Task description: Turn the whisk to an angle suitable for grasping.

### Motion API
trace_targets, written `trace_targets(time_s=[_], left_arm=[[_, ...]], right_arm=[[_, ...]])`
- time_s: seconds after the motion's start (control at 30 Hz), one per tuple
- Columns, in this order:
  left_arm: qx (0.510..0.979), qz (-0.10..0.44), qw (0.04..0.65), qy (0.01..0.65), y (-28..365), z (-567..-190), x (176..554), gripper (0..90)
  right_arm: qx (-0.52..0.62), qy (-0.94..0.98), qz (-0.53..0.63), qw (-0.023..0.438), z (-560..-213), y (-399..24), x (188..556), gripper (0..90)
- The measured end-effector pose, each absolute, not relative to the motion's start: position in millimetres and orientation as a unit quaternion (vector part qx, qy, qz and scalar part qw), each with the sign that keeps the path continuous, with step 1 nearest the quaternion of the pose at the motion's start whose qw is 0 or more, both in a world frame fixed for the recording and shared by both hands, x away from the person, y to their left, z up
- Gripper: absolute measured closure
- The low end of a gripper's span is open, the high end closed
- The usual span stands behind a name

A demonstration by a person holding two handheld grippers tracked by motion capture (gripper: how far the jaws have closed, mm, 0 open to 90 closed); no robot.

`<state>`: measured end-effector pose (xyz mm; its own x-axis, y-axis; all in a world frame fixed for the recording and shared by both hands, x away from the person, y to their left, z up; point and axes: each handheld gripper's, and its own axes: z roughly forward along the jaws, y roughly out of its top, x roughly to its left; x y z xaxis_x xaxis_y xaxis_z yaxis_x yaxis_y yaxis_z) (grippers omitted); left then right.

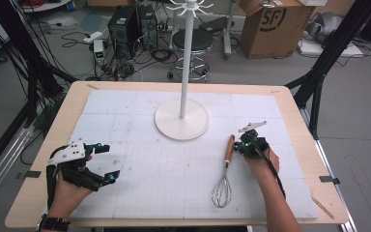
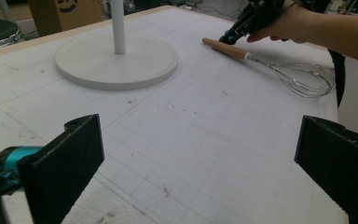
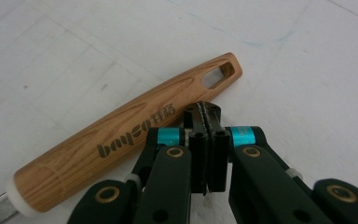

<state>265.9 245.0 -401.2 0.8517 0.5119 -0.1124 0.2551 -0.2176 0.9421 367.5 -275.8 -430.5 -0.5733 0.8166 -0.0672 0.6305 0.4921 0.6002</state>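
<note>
Whisk (image 1: 224,176): lying flat on the white mat of the table (image 1: 38,174), right of centre, wooden handle (image 3: 121,140) pointing toward the stand, wire loops toward the person.
Right claw (image 1: 242,145): sitting clenched, jaws pressed together with nothing between them, tips just beside the handle's slotted end.
Left claw (image 1: 105,162): hovering released, jaws spread wide, over the mat's near left part, well apart from the whisk.
Stand (image 1: 181,118): standing upright, white round base at the mat's far centre.
</note>
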Motion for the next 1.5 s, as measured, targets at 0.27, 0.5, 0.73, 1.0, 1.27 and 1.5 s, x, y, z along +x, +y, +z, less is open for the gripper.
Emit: trace_targets(time_s=[0.27, 0.5, 0.73, 1.0, 1.27, 1.5], left_arm=[[0.771, 0.111, 0.575, 0.248, 245, -401, 266, 1.8], [0.772, 0.111, 0.575, 0.247, 245, -401, 266, 1.8], [0.772, 0.111, 0.575, 0.247, 245, -401, 266, 1.8], [0.773, 0.111, 0.574, 0.246, 245, -401, 266, 1.8], [0.773, 0.112, 0.573, 0.246, 244, -401, 266, 1.8], [0.772, 0.113, 0.575, 0.244, 245, -399, 265, 1.8]], right_arm=[[0.395, 0.862, 0.271, 0.165, -429, -253, 368, 90.0], [0.370, 0.875, 0.269, 0.158, -429, -240, 365, 90.0], [0.359, 0.881, 0.267, 0.155, -427, -235, 362, 90.0], [0.359, 0.871, 0.295, 0.157, -414, -242, 356, 90.0], [0.305, 0.880, 0.335, 0.139, -397, -212, 339, 90.0], [0.245, 0.913, 0.308, 0.104, -404, -176, 325, 90.0]])
